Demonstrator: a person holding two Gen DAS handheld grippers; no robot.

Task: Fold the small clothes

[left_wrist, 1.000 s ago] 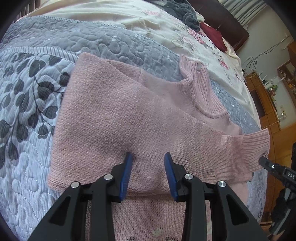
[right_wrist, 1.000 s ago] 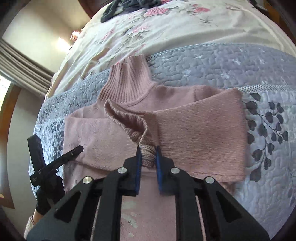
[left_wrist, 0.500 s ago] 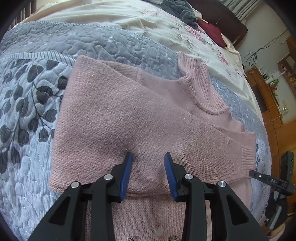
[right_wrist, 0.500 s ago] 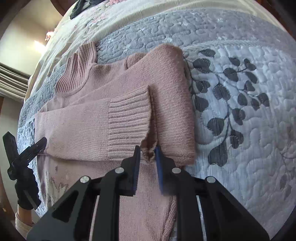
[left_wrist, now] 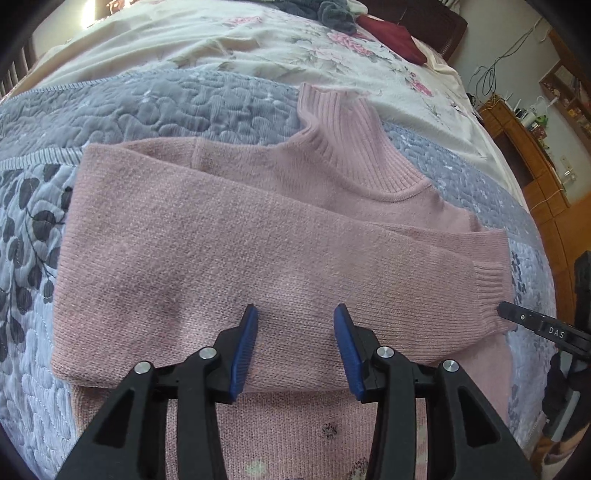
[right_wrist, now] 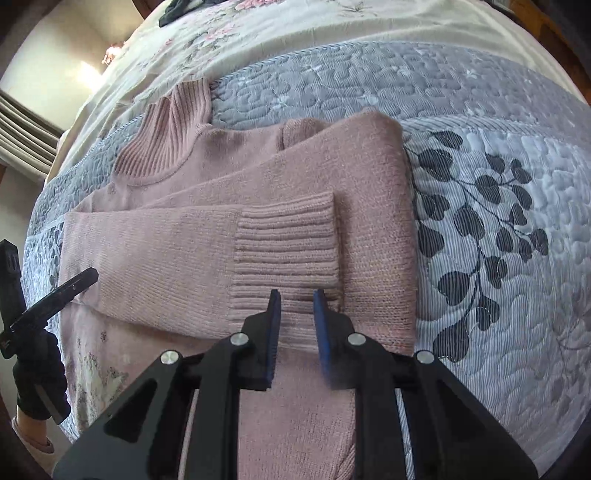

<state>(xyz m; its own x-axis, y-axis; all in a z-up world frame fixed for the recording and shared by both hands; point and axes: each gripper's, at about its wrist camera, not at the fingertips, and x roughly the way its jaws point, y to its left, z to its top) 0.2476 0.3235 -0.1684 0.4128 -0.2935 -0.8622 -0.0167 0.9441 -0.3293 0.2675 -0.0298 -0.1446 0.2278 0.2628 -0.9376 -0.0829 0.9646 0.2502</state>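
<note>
A bed (left_wrist: 155, 110) with a grey quilt carries a pink sweater (left_wrist: 229, 251); beyond the sweater's collar lie a dark red cloth (left_wrist: 391, 37) and grey clothes (left_wrist: 332, 14).

Quilt (right_wrist: 498, 122) bare beside sweater (right_wrist: 369, 206); dark clothes (left_wrist: 332, 14) far off.

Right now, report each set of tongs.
Left tongs: open, empty, above the pink knitted sweater.
Right tongs: open, empty, at the ribbed cuff.

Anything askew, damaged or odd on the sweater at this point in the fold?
Nothing damaged or badly askew. The pink sweater lies flat on the quilt, both sleeves folded across the chest. Small dark specks mark the lower front; stain or pattern, unclear. Both tools are open, holding nothing.
</note>
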